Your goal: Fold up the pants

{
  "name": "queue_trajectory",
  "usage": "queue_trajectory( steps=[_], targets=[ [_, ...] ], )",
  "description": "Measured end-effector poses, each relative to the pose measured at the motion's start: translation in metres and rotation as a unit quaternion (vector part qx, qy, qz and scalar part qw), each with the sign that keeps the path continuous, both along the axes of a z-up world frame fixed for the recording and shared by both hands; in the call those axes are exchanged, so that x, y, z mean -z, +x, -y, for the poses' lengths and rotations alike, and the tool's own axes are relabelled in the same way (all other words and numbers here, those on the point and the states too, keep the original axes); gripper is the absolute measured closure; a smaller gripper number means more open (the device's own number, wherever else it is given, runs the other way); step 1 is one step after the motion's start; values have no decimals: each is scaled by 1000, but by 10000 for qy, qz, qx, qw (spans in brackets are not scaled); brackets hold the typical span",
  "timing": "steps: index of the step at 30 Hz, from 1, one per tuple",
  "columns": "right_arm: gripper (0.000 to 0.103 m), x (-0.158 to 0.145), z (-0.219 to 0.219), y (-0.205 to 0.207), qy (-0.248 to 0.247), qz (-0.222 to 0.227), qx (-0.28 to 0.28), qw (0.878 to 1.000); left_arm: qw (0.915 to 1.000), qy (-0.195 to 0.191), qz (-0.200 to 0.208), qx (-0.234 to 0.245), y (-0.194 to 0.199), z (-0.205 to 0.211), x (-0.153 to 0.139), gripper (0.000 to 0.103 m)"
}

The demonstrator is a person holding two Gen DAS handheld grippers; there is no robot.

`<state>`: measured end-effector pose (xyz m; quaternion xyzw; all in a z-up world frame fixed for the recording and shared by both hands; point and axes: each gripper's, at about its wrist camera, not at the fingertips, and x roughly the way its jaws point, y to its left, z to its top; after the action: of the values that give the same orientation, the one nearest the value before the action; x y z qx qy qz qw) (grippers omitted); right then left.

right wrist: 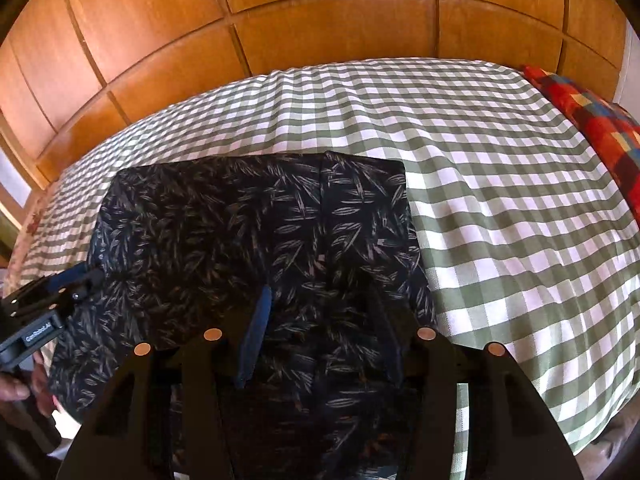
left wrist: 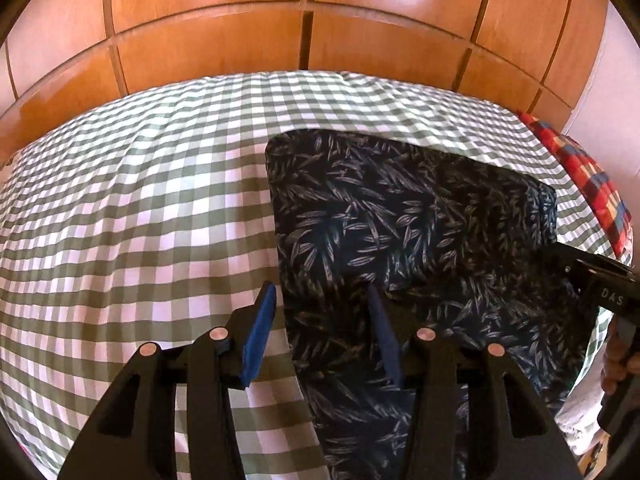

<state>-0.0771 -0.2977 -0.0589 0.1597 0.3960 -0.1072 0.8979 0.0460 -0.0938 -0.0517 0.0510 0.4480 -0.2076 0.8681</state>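
Observation:
Dark navy pants with a pale leaf print [left wrist: 400, 216] lie folded flat on the green-and-white checked bed; they also show in the right wrist view [right wrist: 256, 232]. My left gripper [left wrist: 324, 312] is open, hovering over the pants' left edge, one blue pad over the sheet and one over the cloth. My right gripper [right wrist: 320, 312] is open above the pants' near part, holding nothing. The right gripper's body [left wrist: 600, 280] shows at the right edge of the left wrist view. The left gripper's body [right wrist: 44, 312] shows at the left edge of the right wrist view.
The checked bedsheet [left wrist: 140, 200] covers the bed [right wrist: 500, 200]. A red patterned pillow [right wrist: 600, 140] lies at the right end and also shows in the left wrist view [left wrist: 592, 184]. A wooden panelled wardrobe [left wrist: 300, 12] stands behind the bed.

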Motion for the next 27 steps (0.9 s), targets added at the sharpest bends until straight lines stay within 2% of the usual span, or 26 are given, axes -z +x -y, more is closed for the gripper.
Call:
queue_trajectory(
  steps=[2,3,5,11,15,23,27],
  targets=[
    [53,-2,3,-4,80,84,-26,9999,9999,-136,-3,7,0,-4,-3,51],
    [47,-4,4,-6,134,136,-37,9998,9999,-161,16,-6,-2,-5,-5,45],
    [41,-6,6,-11,175,204,2,9996,9996,-265,53,13,-3,-9,-7,40],
    [41,-6,18,-21,328,227,177,9990,9992,-390,44,5,-9,-15,-11,34],
    [41,-1,29,-29,648,294,297,9970,9981,-620,-58,13,-9,-23,-10,29],
    [41,2,34,-41,822,357,355,9953,9973,-725,-77,-8,-14,-32,-11,25],
    [41,5,39,-43,964,358,358,9941,9944,-1027,-228,81,-15,-37,-10,25]
  ],
)
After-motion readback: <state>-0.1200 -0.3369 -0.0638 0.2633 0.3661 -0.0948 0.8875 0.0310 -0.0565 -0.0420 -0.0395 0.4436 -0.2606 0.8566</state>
